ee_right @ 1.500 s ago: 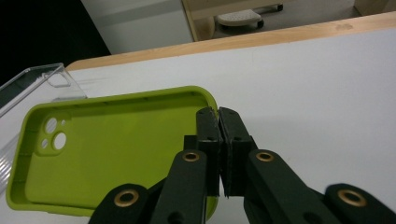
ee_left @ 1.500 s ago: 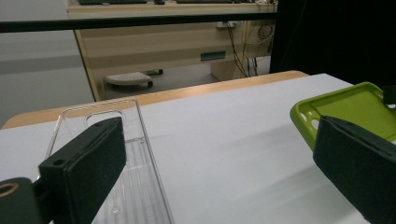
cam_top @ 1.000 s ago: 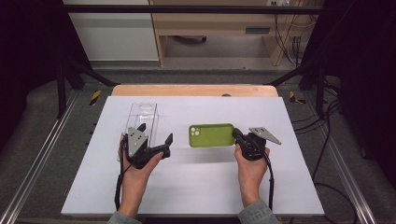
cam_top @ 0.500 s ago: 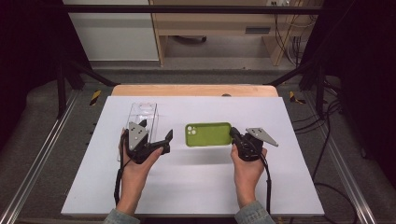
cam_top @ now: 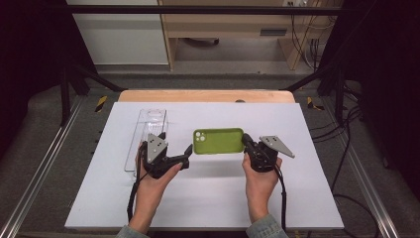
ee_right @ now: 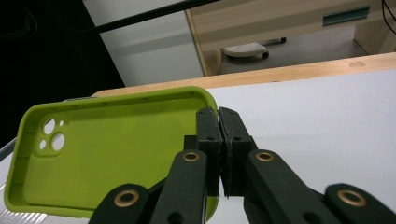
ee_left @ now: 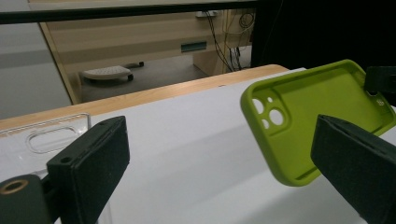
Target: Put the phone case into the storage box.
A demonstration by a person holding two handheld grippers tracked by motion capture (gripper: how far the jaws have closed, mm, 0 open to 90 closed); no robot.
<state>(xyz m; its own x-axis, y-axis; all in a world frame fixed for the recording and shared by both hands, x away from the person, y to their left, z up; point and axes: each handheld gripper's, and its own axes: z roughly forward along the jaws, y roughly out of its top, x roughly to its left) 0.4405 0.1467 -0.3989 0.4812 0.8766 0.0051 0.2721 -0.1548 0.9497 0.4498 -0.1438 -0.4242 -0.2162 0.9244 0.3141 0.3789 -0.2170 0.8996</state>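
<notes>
A white table (cam_top: pixel 208 198) fills the centre of the high view, with a wooden edge strip (cam_top: pixel 205 95) along its far side. Pale wooden furniture (cam_top: pixel 233 29) stands at the upper centre, cables (cam_top: pixel 304 39) hang at the upper right, and metal rails (cam_top: pixel 39 163) run down both lower sides.

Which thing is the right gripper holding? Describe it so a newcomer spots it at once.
On the white table, look mid-way between the two hands. The green phone case sits there, its edge pinched by the right gripper. Unlike the clear case farther left, it is bright green and opaque.
</notes>
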